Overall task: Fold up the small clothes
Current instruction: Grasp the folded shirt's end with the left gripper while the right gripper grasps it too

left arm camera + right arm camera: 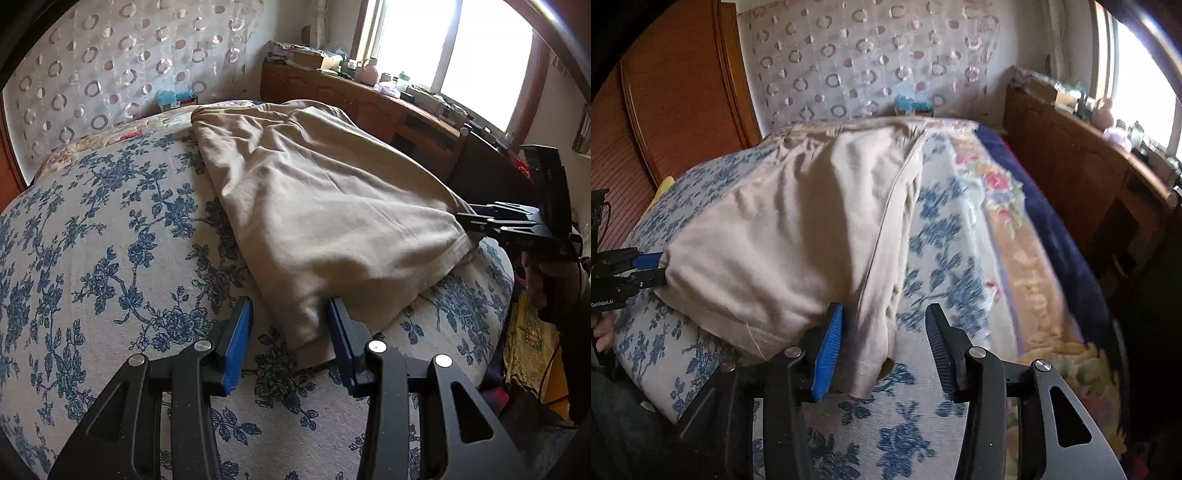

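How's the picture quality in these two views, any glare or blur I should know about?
Left wrist view: the window is blown out white, and the fisheye bulges the floral bedspread. Right wrist view: the beige garment is fairly sharp, while the flowered blanket toward the right edge smears with blur.

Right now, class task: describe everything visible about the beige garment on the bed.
The beige garment is soft, wrinkled, cotton-like cloth with stitched hems and a long seam. It lies spread over the blue-flowered bedcover, its near edge bunched. One near corner sits between the open pads of the left gripper; the other hangs between those of the right gripper, neither visibly clamped.
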`<action>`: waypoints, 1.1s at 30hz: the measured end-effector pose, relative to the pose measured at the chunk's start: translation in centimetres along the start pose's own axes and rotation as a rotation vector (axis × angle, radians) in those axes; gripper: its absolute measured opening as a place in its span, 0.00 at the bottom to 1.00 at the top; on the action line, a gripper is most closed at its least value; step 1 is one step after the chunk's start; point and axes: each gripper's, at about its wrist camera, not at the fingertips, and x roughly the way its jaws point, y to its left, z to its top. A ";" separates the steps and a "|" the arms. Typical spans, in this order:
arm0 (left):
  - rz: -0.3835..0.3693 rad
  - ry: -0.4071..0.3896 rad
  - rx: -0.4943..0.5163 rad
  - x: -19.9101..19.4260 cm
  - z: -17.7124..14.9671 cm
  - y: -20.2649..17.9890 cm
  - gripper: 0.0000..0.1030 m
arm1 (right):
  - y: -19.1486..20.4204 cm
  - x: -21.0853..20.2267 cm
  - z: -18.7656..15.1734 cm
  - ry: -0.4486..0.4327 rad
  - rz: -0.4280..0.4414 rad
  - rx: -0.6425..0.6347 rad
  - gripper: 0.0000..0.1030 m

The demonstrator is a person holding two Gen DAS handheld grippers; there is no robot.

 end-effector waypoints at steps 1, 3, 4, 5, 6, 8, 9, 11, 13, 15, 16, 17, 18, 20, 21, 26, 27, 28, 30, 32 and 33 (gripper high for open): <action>-0.014 0.003 0.001 0.1 0.0 -0.1 0.21 | 0.1 0.3 -0.1 0.012 0.012 -0.003 0.46; -0.012 -0.001 0.017 0.1 -0.1 -0.4 0.16 | 0.1 0.3 0.0 0.011 0.012 -0.014 0.46; -0.007 -0.003 0.028 -0.1 -0.1 -0.6 0.11 | 0.3 0.3 0.1 0.017 0.028 -0.024 0.46; -0.019 -0.005 0.037 -0.3 -0.2 -0.8 0.08 | 0.3 0.4 0.1 0.022 0.035 -0.032 0.46; -0.027 -0.010 0.039 -0.6 -0.2 -1.0 0.07 | 0.4 0.4 0.1 0.024 0.040 -0.044 0.40; -0.034 -0.037 0.049 -1.7 -0.2 -1.5 0.07 | 0.4 0.4 0.2 0.030 0.080 -0.055 0.23; -0.035 -0.049 0.051 -2.2 -0.3 -1.6 0.07 | 0.5 0.3 0.2 0.027 0.084 -0.060 0.08; -0.037 -0.077 0.055 -3.6 -0.3 -1.9 0.06 | 0.4 -0.2 0.3 0.003 0.083 -0.067 0.07; -0.053 -0.097 0.059 -4.6 -0.3 -2.1 0.06 | -0.1 -1.6 0.5 -0.046 0.106 -0.048 0.06; -0.072 -0.109 0.066 -5.4 -0.3 -2.5 0.06 | -0.6 -3.2 0.6 -0.091 0.127 -0.028 0.06; -0.071 -0.115 0.071 -5.6 -0.3 -2.7 0.06 | -0.8 -3.9 0.7 -0.111 0.130 -0.021 0.06; -0.067 -0.118 0.076 -5.7 -0.3 -2.9 0.06 | -0.9 -4.3 0.7 -0.121 0.129 -0.019 0.06; -0.067 -0.121 0.075 -5.8 -0.3 -2.9 0.06 | -0.9 -4.7 0.7 -0.126 0.134 -0.018 0.06; -0.065 -0.125 0.066 -5.8 -0.1 -2.7 0.06 | -0.9 -5.0 0.7 -0.132 0.154 -0.012 0.06; -0.062 -0.130 0.056 -5.8 0.2 -2.4 0.06 | -0.9 -5.0 0.7 -0.136 0.165 -0.012 0.06; -0.050 -0.170 0.032 -6.1 2.4 -1.0 0.06 | -1.7 -4.9 1.2 -0.180 0.184 0.006 0.06; -0.042 -0.182 0.033 -6.2 3.2 -0.7 0.06 | -1.8 -4.6 1.7 -0.195 0.183 0.011 0.06; -0.034 -0.192 0.034 -6.3 3.8 -0.5 0.06 | -1.6 -4.4 2.1 -0.210 0.183 0.016 0.06; -0.020 -0.210 0.038 -6.3 5.4 0.0 0.06 | -1.5 -4.1 2.8 -0.240 0.191 0.032 0.06; -0.015 -0.219 0.032 -6.0 6.7 0.6 0.06 | -1.8 -3.4 3.8 -0.261 0.194 0.043 0.06; -0.011 -0.224 0.024 -5.8 7.6 1.1 0.06 | -2.0 -3.2 4.3 -0.269 0.192 0.044 0.06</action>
